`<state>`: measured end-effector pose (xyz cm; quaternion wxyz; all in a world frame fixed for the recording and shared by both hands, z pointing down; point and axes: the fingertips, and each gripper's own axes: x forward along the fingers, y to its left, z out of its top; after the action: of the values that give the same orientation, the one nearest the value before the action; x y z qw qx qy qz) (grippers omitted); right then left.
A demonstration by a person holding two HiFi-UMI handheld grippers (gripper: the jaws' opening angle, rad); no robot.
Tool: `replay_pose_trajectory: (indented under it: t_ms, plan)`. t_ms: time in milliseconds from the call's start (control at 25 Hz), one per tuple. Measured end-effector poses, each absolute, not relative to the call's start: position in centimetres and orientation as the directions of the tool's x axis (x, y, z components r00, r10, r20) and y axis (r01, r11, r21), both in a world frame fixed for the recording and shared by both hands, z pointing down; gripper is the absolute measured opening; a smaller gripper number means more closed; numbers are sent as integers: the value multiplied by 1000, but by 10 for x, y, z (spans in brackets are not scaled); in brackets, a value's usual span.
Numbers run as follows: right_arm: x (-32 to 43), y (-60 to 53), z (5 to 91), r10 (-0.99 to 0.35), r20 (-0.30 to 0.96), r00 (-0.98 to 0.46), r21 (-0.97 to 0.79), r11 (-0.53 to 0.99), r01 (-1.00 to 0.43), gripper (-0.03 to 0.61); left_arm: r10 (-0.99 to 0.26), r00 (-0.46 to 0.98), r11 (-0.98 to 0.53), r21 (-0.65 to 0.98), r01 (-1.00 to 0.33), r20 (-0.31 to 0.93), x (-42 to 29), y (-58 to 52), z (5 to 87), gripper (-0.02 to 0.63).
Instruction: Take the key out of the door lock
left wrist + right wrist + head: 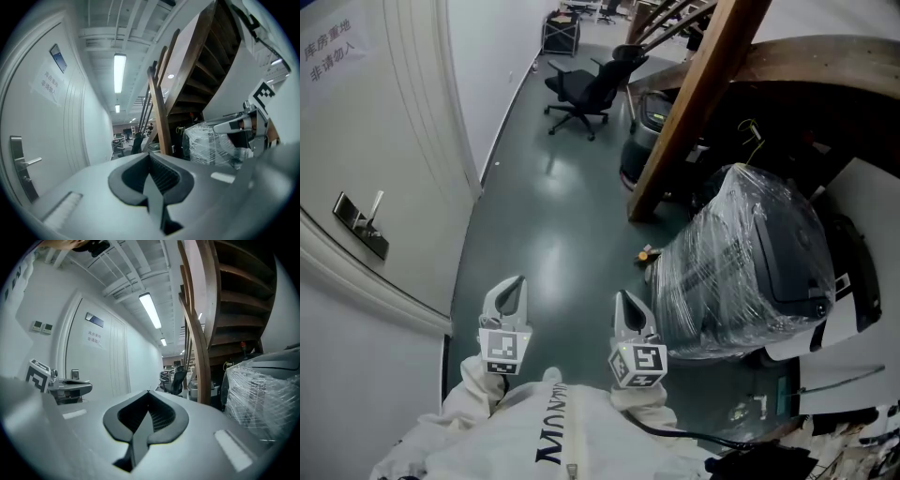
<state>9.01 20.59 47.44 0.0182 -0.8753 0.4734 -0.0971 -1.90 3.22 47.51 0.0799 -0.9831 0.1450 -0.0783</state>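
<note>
Left hand-held gripper (517, 285) and right hand-held gripper (620, 298) both pressed together, empty, well apart from door lock (362, 226) at left; key too small to make out. Better to open one, approach squarely, pinch key, pull straight out.

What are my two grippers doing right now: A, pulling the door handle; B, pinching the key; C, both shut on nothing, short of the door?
C: the left gripper and right gripper show closed, empty jaws, well apart from the door lock plate.
</note>
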Motion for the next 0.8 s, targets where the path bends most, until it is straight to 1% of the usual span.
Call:
replay_pose_trajectory:
  t_ms: [360,800]
  plan:
    - [117,194,481,-813,186,551,-131,-577,-806,0,-275,952,-954,-159,-253,138,10,18,479,0]
    - [187,142,494,-850,189,491,-140,-518,-844,0,-353,923,-931,-159,-329,154,64,-28,494,0]
